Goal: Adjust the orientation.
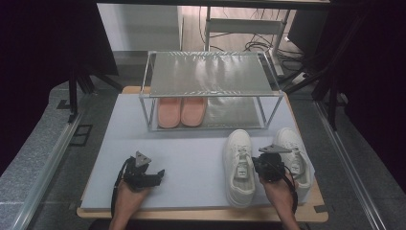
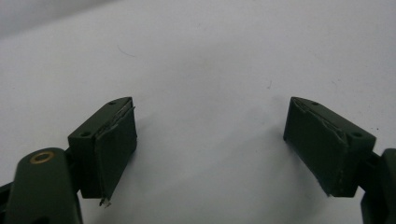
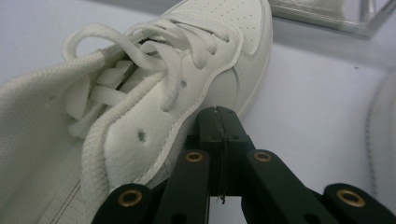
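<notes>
Your right gripper [image 3: 219, 116] has its jaws pressed flat together with nothing between them, the tip just beside the outer wall of the left white sneaker [image 3: 177, 93], between that shoe and its mate. Your left gripper [image 2: 210, 144] stands wide open and empty over bare mat at the near left.

The pair sits at the near right of the table: the left sneaker [image 1: 239, 165] toe pointing far, the right white sneaker [image 1: 294, 155] just beside it, partly under your hand. Judging by the look, each shoe is light, with a smooth leather-like upper, perforated toe, soft woven collar and loose cord laces. The upper will likely give under a pinch; the sole stays stiff. The padded collar or heel rim looks the surest hold; the slick side panel may slip, and laces would only dangle the shoe.

Beyond stands a two-tier metal-framed shoe rack [image 1: 210, 93] with shiny ribbed shelves, a pair of pink slippers [image 1: 181, 111] on the lower left. The pale grey mat [image 1: 191, 158] looks matte and smooth.
</notes>
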Tool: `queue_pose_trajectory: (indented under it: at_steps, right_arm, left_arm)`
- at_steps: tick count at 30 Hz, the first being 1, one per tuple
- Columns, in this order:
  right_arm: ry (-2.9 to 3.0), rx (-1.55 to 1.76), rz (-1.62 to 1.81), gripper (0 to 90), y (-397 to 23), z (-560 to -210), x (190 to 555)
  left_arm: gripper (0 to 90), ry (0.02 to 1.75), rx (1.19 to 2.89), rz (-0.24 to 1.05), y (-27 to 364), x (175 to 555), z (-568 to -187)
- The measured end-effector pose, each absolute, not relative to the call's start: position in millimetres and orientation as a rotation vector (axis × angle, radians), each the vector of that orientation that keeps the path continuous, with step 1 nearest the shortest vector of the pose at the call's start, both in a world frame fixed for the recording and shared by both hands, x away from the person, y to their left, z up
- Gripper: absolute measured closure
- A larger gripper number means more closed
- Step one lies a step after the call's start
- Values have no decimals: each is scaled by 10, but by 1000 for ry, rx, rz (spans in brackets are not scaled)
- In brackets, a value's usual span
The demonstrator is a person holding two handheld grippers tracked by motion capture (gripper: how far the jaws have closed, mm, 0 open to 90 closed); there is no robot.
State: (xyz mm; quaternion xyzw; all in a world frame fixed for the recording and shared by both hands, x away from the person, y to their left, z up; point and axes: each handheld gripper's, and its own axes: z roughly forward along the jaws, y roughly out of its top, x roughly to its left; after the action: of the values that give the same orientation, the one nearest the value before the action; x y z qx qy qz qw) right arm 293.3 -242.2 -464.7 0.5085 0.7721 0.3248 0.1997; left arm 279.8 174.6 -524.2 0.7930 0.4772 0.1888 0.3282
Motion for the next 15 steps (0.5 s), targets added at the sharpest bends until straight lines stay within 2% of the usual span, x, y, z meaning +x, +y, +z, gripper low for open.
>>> queue_pose_trajectory:
  at_steps: [15]
  right_arm:
    - [2275, 1325, 1032, 900, -2103, -4704, 3093]
  left_arm:
    - [171, 1250, 2075, 493, 1746, 2797, -5242]
